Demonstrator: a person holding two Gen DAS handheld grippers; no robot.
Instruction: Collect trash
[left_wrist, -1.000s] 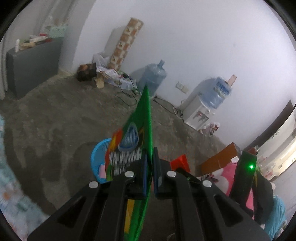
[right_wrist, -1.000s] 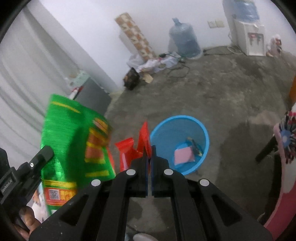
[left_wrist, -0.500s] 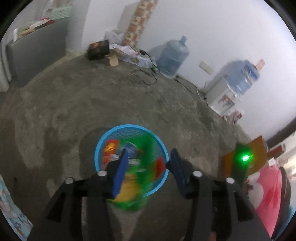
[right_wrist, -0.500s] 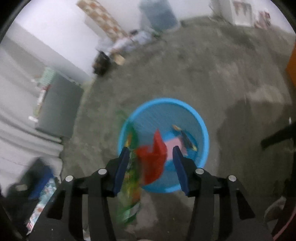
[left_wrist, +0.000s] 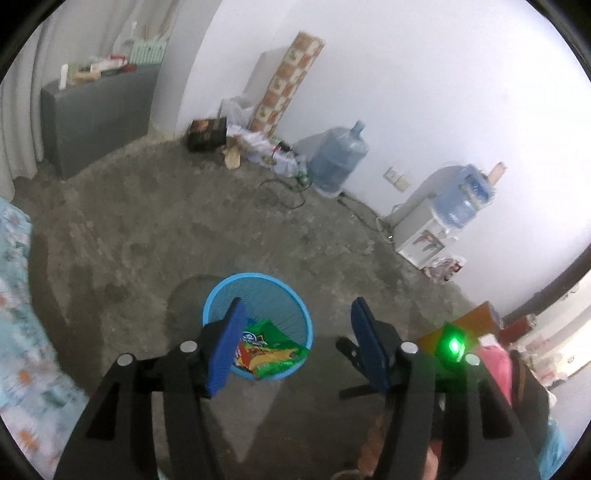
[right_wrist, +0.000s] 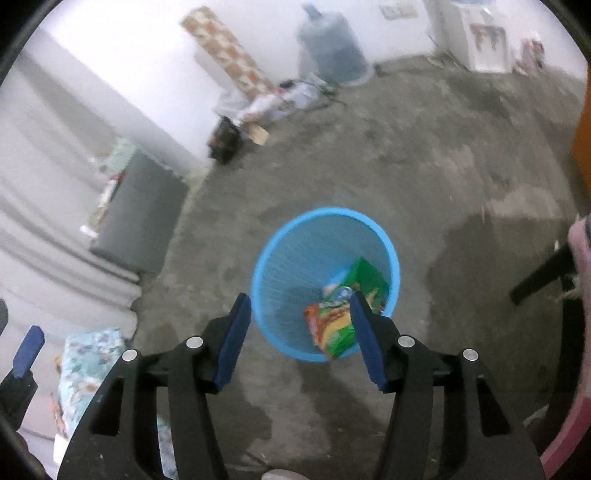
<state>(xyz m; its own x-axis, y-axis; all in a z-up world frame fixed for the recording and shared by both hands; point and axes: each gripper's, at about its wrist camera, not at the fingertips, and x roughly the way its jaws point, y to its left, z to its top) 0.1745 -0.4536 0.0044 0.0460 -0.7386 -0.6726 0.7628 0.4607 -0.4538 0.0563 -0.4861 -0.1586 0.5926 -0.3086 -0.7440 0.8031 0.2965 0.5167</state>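
left wrist view: the left gripper (left_wrist: 295, 347) has its blue pads spread wide apart with nothing between them. past the pads, the blue mesh basket (left_wrist: 258, 286) stands on the bare concrete floor (left_wrist: 155, 229). a green snack bag (left_wrist: 271, 352) lies inside it, partly covered by the left pad, so its full shape is hard to read. a green light (left_wrist: 455, 346) glows on a dark device at lower right, whose body is mostly cut off by the gripper frame. a water jug (left_wrist: 338, 160) stands by the far wall, near a water dispenser (left_wrist: 424, 236).

right wrist view: the right gripper (right_wrist: 299, 332) is also spread open and holds nothing. the blue mesh basket (right_wrist: 295, 240) sits just beyond the pads, and the green snack bag (right_wrist: 340, 325) leans against its near wall, its right edge hidden behind the right pad. something red or orange shows at the bag's lower left, too blurred to tell whether it is print or a separate wrapper. at the far left edge a blue pad of the left gripper (right_wrist: 27, 350) pokes in, cut off by the frame. the grey cabinet (right_wrist: 144, 214) is smeared by motion.
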